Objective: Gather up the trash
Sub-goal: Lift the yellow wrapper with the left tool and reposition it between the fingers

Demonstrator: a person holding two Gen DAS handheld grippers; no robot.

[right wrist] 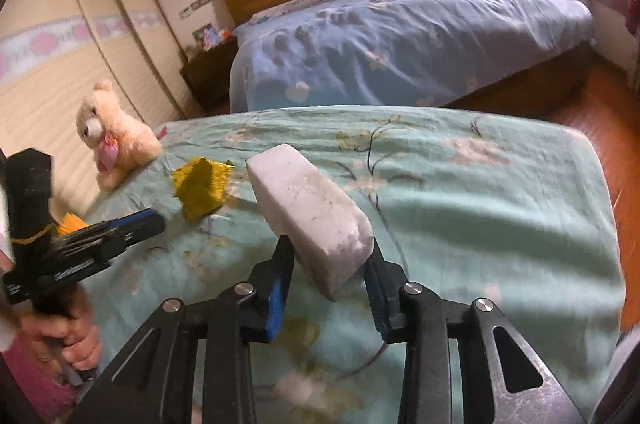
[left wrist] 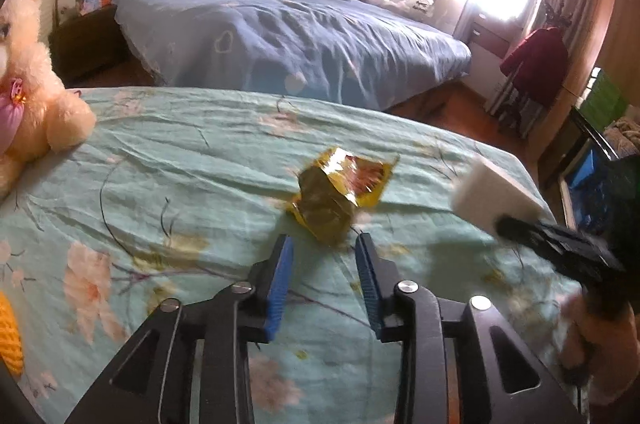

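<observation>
On the bed (left wrist: 160, 152), the left hand-held gripper (left wrist: 325, 244) stood released just short of a crumpled gold wrapper (left wrist: 340, 192), likely light, crinkly and best pinched at a raised fold, while the right hand-held gripper (right wrist: 327, 252) clasped a white foam block (right wrist: 308, 208).

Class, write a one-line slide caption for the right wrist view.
Right gripper clamps a white foam block above the floral bedsheet, gold wrapper lying beyond.
</observation>
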